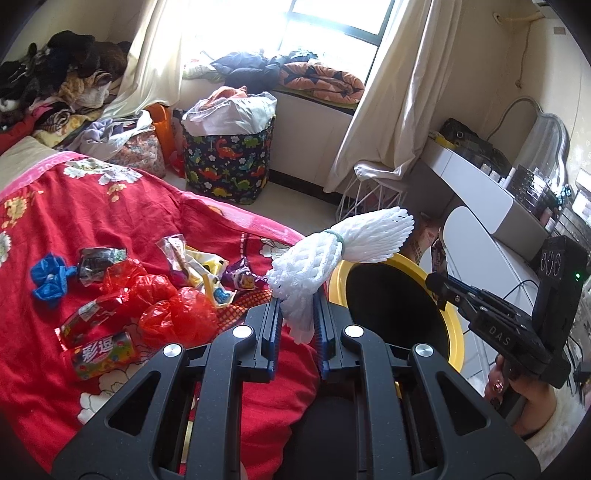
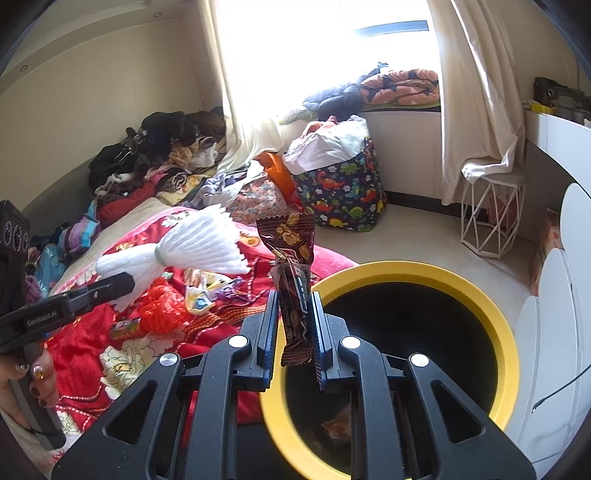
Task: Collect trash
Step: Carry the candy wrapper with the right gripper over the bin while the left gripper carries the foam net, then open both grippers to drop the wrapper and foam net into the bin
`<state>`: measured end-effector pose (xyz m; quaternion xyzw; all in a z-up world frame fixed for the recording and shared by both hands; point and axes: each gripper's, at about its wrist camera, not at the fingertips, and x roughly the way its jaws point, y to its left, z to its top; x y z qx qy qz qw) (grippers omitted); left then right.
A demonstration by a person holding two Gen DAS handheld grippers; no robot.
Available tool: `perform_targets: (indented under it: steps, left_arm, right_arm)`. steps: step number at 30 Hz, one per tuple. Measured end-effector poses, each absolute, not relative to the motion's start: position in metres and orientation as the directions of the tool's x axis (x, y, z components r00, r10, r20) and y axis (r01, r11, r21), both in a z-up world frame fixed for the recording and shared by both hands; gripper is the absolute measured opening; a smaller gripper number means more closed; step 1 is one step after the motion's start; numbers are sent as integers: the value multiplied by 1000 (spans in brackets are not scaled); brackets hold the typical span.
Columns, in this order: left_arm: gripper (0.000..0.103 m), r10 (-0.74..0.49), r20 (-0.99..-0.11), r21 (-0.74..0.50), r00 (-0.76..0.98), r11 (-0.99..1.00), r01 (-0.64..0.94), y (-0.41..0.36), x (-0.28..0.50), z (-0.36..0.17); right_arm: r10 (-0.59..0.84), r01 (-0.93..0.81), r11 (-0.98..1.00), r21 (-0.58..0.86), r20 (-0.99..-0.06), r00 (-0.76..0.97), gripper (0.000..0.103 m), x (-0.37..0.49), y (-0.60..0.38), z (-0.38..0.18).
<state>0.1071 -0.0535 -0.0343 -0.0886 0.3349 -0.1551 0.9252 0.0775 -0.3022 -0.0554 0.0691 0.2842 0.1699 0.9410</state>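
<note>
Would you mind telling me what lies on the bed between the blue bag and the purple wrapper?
Left wrist view: between blue bag and purple wrapper lie red bags and crumpled wrappers.

**A sunlit, cluttered bedroom**

Hard daylight pours through the far window (image 1: pixel 332 18), bleaching the cream curtains (image 1: pixel 402 92) on either side. Below it, a ledge (image 2: pixel 402 110) carries folded blankets. Cream walls (image 2: pixel 92 92) close the room in. A dinosaur-print hamper (image 1: pixel 229 162) stands on the pale floor (image 2: pixel 417 236), a white wire stool (image 2: pixel 491 218) to its right. A white dressing table (image 1: pixel 476 188) lines the right wall.
</note>
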Motion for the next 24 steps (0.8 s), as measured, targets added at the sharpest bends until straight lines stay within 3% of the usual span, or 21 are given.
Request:
perform_targets:
  steps: [24]
  left_arm:
    - [11,-345,-693,-169,633,931,323,-127,117,-61]
  right_arm:
    - [233,-67,953,295,-574,785,16,83,-369,-88]
